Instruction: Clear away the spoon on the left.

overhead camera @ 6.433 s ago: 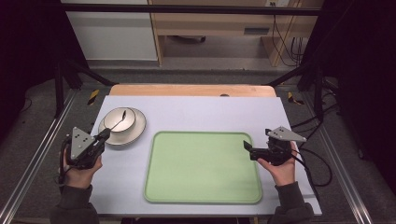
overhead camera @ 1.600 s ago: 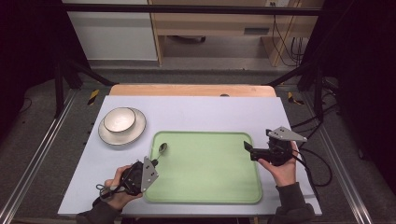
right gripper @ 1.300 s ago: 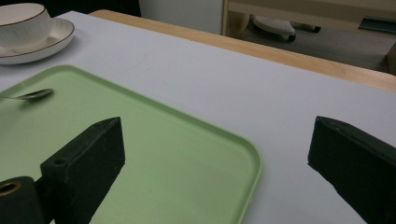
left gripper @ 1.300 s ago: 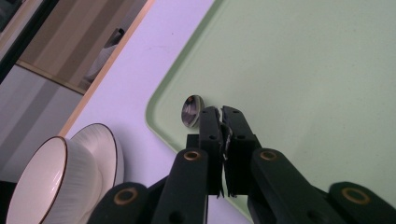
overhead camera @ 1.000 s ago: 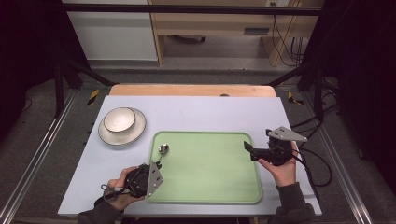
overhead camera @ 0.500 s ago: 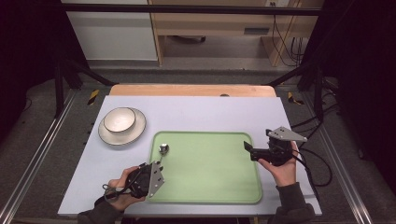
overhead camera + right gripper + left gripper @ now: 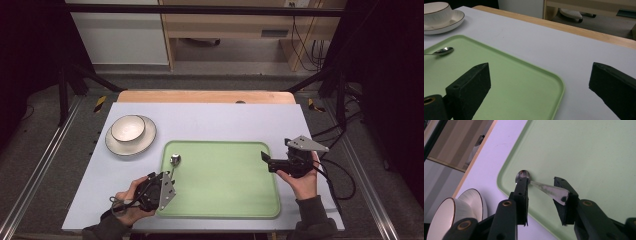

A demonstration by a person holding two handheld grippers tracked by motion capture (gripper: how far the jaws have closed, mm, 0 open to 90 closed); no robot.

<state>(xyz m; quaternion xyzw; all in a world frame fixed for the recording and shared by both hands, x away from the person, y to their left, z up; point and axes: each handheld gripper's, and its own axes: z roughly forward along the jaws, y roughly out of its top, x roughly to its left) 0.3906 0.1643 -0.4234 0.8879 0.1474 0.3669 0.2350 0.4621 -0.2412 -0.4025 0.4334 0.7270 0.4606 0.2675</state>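
Spoon [image 7: 541, 187]: lies at the near-left corner of the green tray [image 7: 225, 185], bowl end resting on the tray floor close to the rim, handle running back between the left claw's jaws.
Left claw [image 7: 544, 195]: jaws apart around the handle; the handle's end touches the right-hand jaw's pad, the other jaw sits beside the spoon's neck, no squeeze visible.
Right claw [image 7: 266, 161]: jaws wide apart, nothing between them, hovering over the tray's right edge, well apart from the spoon.
Bowl [image 7: 128, 128]: sits on its saucer [image 7: 145, 142] on the tabletop [image 7: 220, 120], off the tray's far-left corner.
Done, by the look of it: the spoon is set down on the tray.
Left, as I judge: draw the left claw clear of the handle; bowl and saucer are not on the tray, if they belong there.
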